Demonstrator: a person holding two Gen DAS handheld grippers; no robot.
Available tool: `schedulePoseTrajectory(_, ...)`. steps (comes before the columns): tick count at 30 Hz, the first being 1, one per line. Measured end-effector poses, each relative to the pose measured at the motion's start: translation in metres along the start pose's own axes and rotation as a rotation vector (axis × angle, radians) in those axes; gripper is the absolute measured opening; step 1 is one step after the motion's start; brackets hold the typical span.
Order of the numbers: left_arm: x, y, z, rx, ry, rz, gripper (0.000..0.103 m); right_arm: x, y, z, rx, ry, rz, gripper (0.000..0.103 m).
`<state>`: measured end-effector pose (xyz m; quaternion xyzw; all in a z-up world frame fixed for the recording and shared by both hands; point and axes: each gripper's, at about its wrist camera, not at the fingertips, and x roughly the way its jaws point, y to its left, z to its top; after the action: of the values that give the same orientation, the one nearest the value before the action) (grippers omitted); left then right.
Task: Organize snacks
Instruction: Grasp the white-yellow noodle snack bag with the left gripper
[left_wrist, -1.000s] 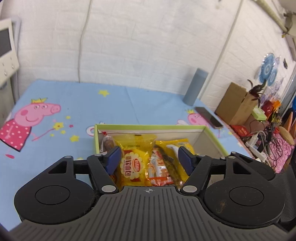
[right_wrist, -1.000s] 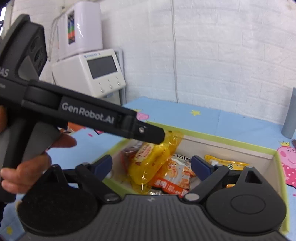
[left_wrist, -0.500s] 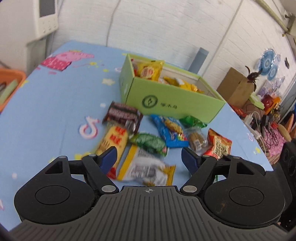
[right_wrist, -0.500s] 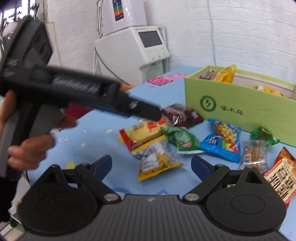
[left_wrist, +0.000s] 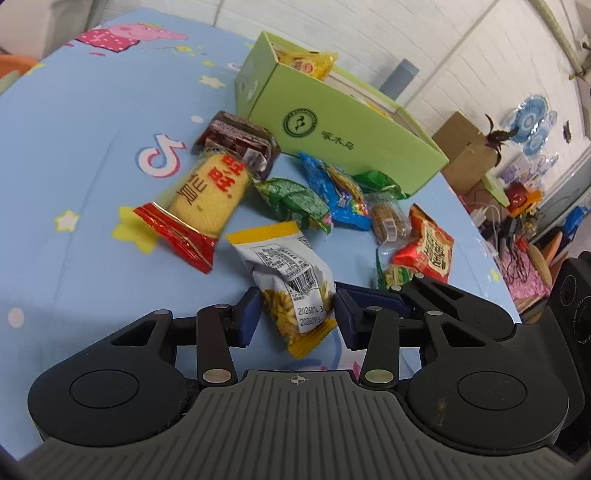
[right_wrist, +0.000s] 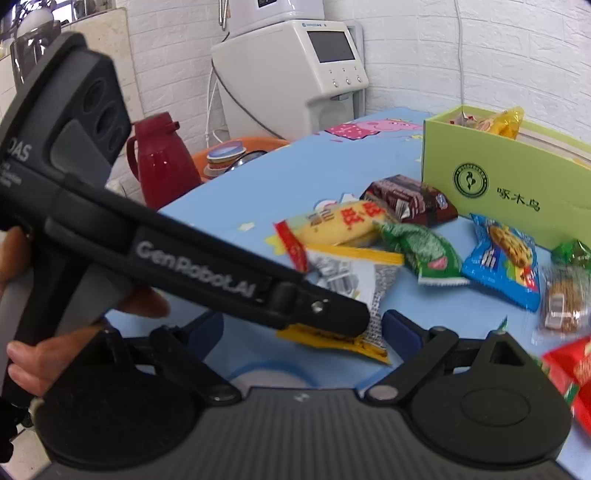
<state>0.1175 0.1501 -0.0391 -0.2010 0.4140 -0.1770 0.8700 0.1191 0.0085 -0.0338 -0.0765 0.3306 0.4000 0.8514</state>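
Observation:
Loose snacks lie on the blue cartoon tablecloth in front of a green box (left_wrist: 351, 122) that holds several packets. My left gripper (left_wrist: 297, 317) is low over the cloth. Its jaws are closing on a white and yellow snack packet (left_wrist: 291, 273), and both blue pads touch the packet's sides. The right wrist view shows that left gripper (right_wrist: 332, 314) from the side, its tip on the same packet (right_wrist: 354, 273). My right gripper (right_wrist: 303, 328) hangs open just behind, holding nothing. A yellow cracker pack with red ends (left_wrist: 207, 195) lies to the left.
A brown chocolate pack (left_wrist: 240, 136), green packet (left_wrist: 295, 199), blue packet (left_wrist: 340, 188), clear-wrapped bar (left_wrist: 388, 221) and red packet (left_wrist: 432, 251) lie near the box. Beyond the table's left edge stand a red thermos (right_wrist: 162, 162), orange basin (right_wrist: 240, 147) and white appliance (right_wrist: 295, 74).
Both grippers have drawn back from above the box and dropped to the loose snacks. The left jaws have narrowed from wide open onto the white and yellow packet.

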Motion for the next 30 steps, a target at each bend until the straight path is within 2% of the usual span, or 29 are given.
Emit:
schedulePoseTrajectory(7, -0.014, -0.023, -0.03, 0.042, 0.024, -0.02, 0.029, -0.034, 0.018, -0.025, 0.046, -0.014, -0.005, 0.094)
schedulePoseTrajectory(8, -0.016, -0.024, -0.031, 0.047, 0.013, -0.011, 0.032, -0.038, 0.018, -0.028, 0.056, -0.017, -0.007, 0.094)
schedulePoseTrajectory(10, -0.022, -0.026, -0.028, 0.063, -0.033, 0.032, 0.047, -0.043, 0.015, -0.03, 0.068, -0.03, -0.032, 0.094)
schedulePoseTrajectory(11, -0.025, -0.025, -0.025, 0.059, -0.056, 0.06, 0.048, -0.044, 0.014, -0.03, 0.073, -0.034, -0.056, 0.094)
schedulePoseTrajectory(14, -0.027, -0.021, -0.02, 0.044, -0.073, 0.071, 0.048, -0.042, 0.009, -0.028, 0.089, -0.042, -0.085, 0.094)
schedulePoseTrajectory(20, -0.01, -0.027, -0.019, 0.042, -0.041, 0.068, 0.046, -0.025, 0.011, -0.026, 0.088, -0.023, -0.092, 0.094)
schedulePoseTrajectory(24, -0.007, -0.032, -0.023, 0.063, -0.039, 0.091, 0.052, -0.014, 0.017, -0.025, 0.071, -0.003, -0.126, 0.095)
schedulePoseTrajectory(26, -0.008, -0.029, -0.023, 0.057, -0.04, 0.086, 0.053, -0.011, 0.018, -0.025, 0.066, 0.005, -0.15, 0.101)
schedulePoseTrajectory(30, -0.008, -0.024, -0.022, 0.031, -0.035, 0.058, 0.052, -0.01, 0.017, -0.025, 0.074, 0.007, -0.163, 0.102)
